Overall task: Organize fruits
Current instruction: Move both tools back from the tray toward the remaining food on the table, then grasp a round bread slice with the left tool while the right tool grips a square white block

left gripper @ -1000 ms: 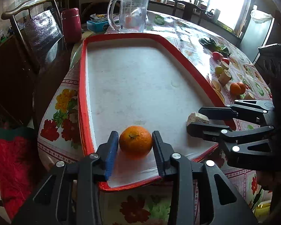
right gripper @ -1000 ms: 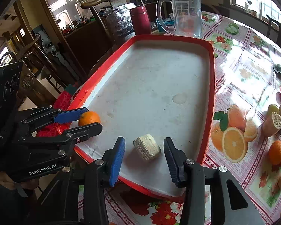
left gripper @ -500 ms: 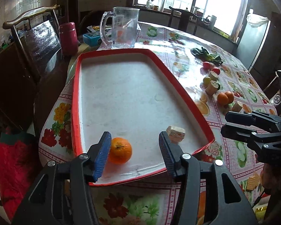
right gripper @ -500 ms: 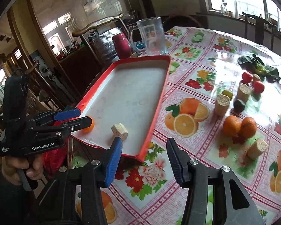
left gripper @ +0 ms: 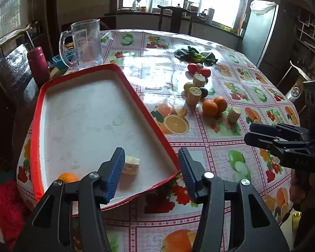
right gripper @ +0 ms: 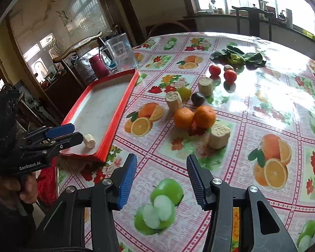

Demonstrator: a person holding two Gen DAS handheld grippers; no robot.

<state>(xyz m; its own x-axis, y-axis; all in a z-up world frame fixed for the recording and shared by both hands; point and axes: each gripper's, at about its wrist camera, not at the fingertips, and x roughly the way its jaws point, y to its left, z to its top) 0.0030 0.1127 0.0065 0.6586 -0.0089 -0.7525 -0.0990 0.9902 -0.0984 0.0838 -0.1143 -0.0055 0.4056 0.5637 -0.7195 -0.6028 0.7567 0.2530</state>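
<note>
A red-rimmed white tray lies at the table's left edge, also in the right wrist view. In its near end lie an orange and a beige cut stalk piece, the piece also showing in the right wrist view. My left gripper is open and empty, above the tray's near right corner. My right gripper is open and empty over the tablecloth. Ahead of it lie two oranges, a stalk piece, two more stalk pieces, a lime, a dark fruit and two tomatoes.
A glass pitcher, a maroon flask and a wooden chair stand beyond the tray. Leafy greens lie at the far side of the table. The tablecloth carries printed fruit pictures.
Both grippers have let go of the orange and the stalk piece in the tray, pulled back and swung right toward the loose fruit. Both stay open.
</note>
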